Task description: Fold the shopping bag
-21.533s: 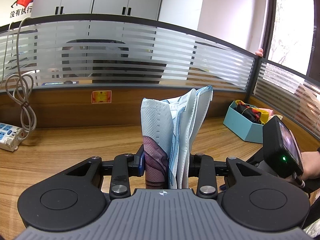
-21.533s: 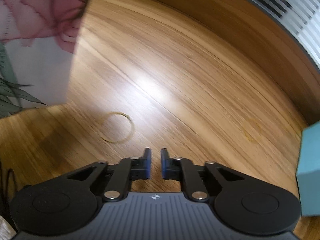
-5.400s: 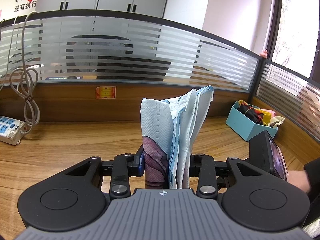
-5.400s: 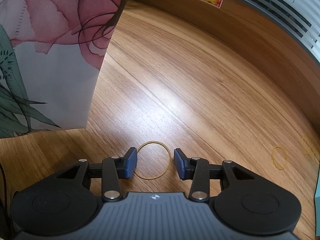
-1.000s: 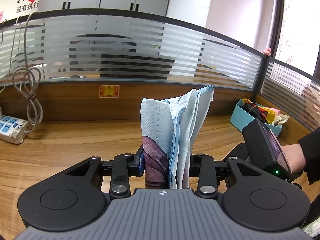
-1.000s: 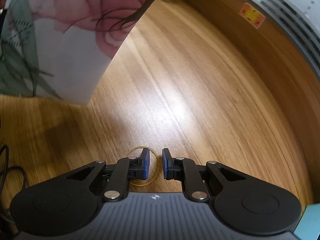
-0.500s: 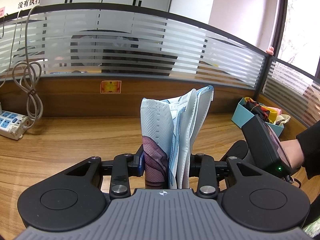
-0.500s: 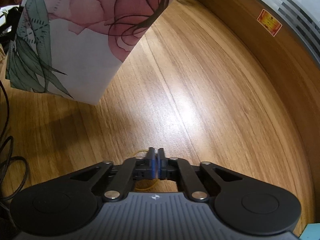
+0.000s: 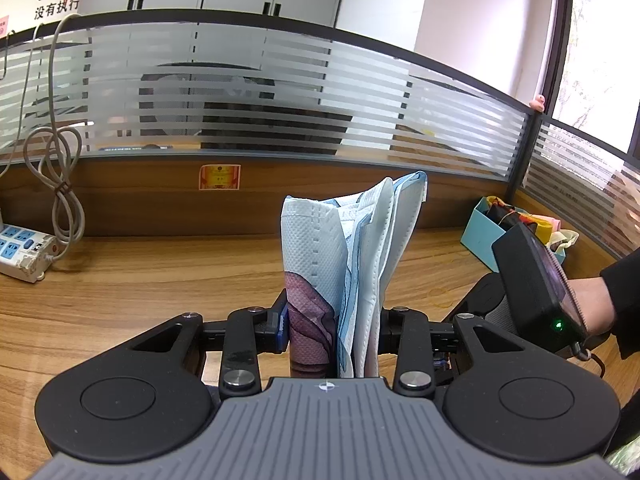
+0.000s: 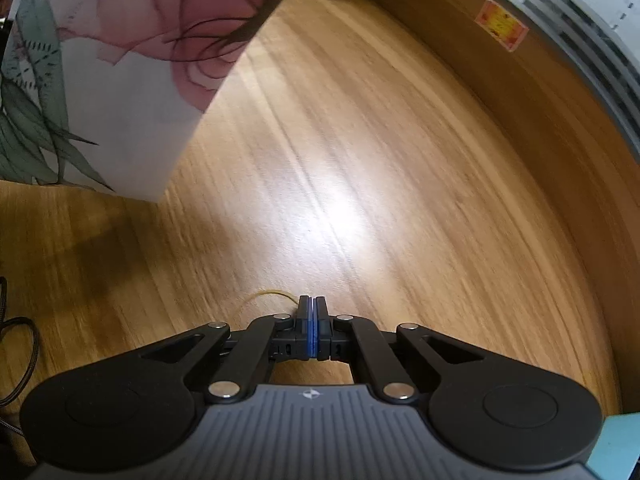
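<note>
Bag (image 9: 344,264) was folded up and clamped in our left gripper (image 9: 332,326); right gripper (image 10: 312,326) jaws had just pinched shut on the rubber band (image 10: 264,295), so next we'd probably loop it round the bundle.

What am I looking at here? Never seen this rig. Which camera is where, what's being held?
No robot arm: a person holds a two-finger gripper in each hand, each with a fisheye camera looking forward along its fingers.

In the left wrist view, the left gripper is clamped on the folded shopping bag, which stands up between the fingers. On the wooden desk lie a power strip and a teal box of coloured items. The person's other hand shows at the right.

In the right wrist view, the right gripper points steeply down at the desk. Its jaws have just closed, pinching a yellow rubber band; part of its loop shows beside the fingertips. The floral bag hangs at upper left.
</note>
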Demonstrator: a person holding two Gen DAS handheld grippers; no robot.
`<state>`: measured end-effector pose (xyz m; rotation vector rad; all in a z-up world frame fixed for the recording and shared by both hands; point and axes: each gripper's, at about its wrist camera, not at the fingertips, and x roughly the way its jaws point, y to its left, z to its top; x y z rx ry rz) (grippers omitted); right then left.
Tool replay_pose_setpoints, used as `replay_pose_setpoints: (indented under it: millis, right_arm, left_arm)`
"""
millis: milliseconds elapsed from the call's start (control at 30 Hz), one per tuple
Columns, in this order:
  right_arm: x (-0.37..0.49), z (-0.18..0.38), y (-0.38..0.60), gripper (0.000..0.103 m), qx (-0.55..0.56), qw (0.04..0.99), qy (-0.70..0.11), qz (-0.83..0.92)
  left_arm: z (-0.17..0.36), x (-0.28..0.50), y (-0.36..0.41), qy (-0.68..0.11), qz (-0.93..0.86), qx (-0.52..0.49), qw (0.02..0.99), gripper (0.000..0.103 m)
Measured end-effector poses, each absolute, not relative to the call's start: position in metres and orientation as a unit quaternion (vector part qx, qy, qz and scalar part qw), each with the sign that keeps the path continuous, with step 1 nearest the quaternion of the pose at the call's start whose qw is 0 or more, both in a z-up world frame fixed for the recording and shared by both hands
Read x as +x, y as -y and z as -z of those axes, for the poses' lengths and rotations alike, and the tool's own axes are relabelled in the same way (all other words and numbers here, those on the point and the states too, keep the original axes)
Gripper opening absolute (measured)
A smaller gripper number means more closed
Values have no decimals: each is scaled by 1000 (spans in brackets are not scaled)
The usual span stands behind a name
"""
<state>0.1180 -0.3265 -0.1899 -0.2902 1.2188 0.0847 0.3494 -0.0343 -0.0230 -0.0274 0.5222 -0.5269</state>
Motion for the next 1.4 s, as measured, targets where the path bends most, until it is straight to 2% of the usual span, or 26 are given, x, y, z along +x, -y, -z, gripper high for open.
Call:
replay_pose_setpoints:
  millis: [200,300,400,633,1133,1400]
  right_arm:
    - [109,185,323,1,-142,808,-568,-62]
    - [109,186,316,11,-176,801,-565,-89]
    - [110,190,309,12,-227,777,-571,-136]
    - [124,191,310,12,-285,731,-578,-224]
    - [139,188,321,1,-265,701,-591,-300]
    - [122,184,319,0,-249,714,-593,-278]
  left_arm:
    - [22,349,35,-255,257,-14,932,38]
    - [22,349,34,-255,257,-14,932,38]
    - [22,350,35,-255,256,-14,932,38]
    - [23,352,32,-258,250,-20,933,38]
    - [25,356,30,-263,246,-24,933,38]
    - [24,355,29,-259,246,-22,934,38]
